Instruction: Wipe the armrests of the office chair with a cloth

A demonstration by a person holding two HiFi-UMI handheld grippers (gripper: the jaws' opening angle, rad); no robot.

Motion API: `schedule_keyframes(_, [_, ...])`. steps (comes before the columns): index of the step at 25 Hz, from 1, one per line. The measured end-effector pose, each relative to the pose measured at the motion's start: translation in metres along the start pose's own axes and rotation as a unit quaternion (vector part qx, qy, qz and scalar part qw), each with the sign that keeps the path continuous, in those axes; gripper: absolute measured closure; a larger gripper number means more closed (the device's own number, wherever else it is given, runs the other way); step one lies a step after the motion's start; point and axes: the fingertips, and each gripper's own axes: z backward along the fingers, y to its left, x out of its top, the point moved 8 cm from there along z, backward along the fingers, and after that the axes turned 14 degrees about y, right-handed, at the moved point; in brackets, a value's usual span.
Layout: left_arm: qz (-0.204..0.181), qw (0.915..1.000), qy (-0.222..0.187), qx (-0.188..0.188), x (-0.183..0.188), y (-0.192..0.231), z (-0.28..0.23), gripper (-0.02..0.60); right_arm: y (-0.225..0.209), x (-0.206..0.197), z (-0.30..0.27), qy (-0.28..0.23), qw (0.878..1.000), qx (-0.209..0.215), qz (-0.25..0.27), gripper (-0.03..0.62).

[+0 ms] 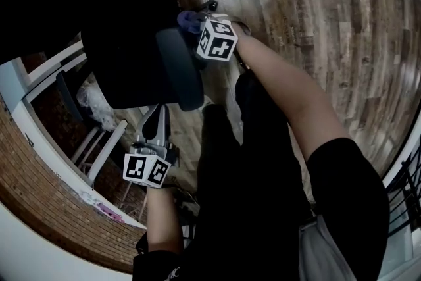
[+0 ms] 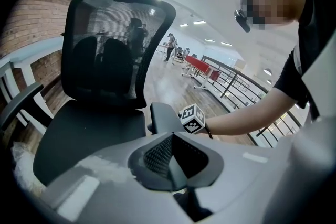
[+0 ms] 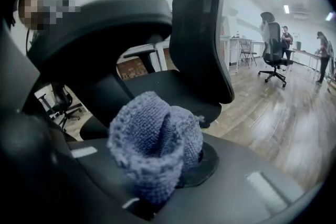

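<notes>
A wooden floor (image 1: 316,3) fills most of the head view. The black office chair (image 1: 125,43) is seen at the upper left of that frame, its mesh back and seat shown whole in the left gripper view. The nearer armrest (image 1: 179,69), a long dark padded strip, lies at the frame's centre left; the farther armrest (image 2: 21,102) is seen at the left edge of the left gripper view.

The left gripper (image 2: 173,157) is held low beside the seat, its jaws brought together with nothing between them. The right gripper (image 1: 199,24) is held at the upper end of the nearer armrest, clamped on the cloth (image 3: 152,139).

The cloth, a blue-grey knitted piece, is bunched between those jaws, close by the pad. Whether the pad is touched cannot be told. It is judged soft, light and limp, likely to fold and drag, so a firm hold on a gathered fold is favoured, with enough left free to be pressed flat along the pad.
</notes>
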Motion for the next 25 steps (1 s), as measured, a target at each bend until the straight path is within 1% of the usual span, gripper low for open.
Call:
schedule_keyframes(2, [0.01,0.9999,-0.001,0.008,-0.007,0.006,-0.002,0.578,-0.005,-0.012,-0.017,0.02,1.0,-0.001,0.01,0.545])
schedule_keyframes(5, [0.027,0.9995,-0.006,0.016,-0.018,0.017,-0.007,0.578,-0.014,-0.033,-0.041,0.04,0.999,-0.002,0.004,0.545])
schedule_keyframes(8, [0.05,0.9986,-0.012,0.008,-0.033,0.023,-0.014,0.578,-0.02,-0.053,-0.062,0.055,0.998,-0.018,-0.008,0.545])
schedule_keyframes(11, [0.061,0.9981,-0.007,0.009,-0.05,0.024,-0.02,0.578,-0.023,-0.068,-0.083,0.074,0.996,-0.041,-0.018,0.545])
schedule_keyframes(14, [0.068,0.9976,-0.013,-0.003,-0.056,0.025,-0.021,0.578,-0.015,-0.075,-0.1,0.094,0.995,-0.038,-0.022,0.544])
schedule_keyframes(16, [0.069,0.9973,-0.022,-0.013,-0.056,0.024,-0.018,0.578,-0.007,-0.076,-0.101,0.085,0.994,-0.038,-0.048,0.545])
schedule_keyframes(19, [0.062,0.9975,-0.024,-0.023,-0.055,0.019,-0.011,0.578,0.005,-0.073,-0.081,0.041,0.994,-0.02,-0.098,0.544])
schedule_keyframes(22, [0.055,0.9979,-0.024,-0.025,-0.048,0.015,-0.002,0.578,0.021,-0.062,-0.052,0.002,0.994,-0.003,-0.107,0.544])
schedule_keyframes(25, [0.043,0.9982,-0.03,-0.031,-0.039,0.009,0.01,0.578,0.036,-0.046,-0.019,-0.026,0.994,-0.004,-0.109,0.543])
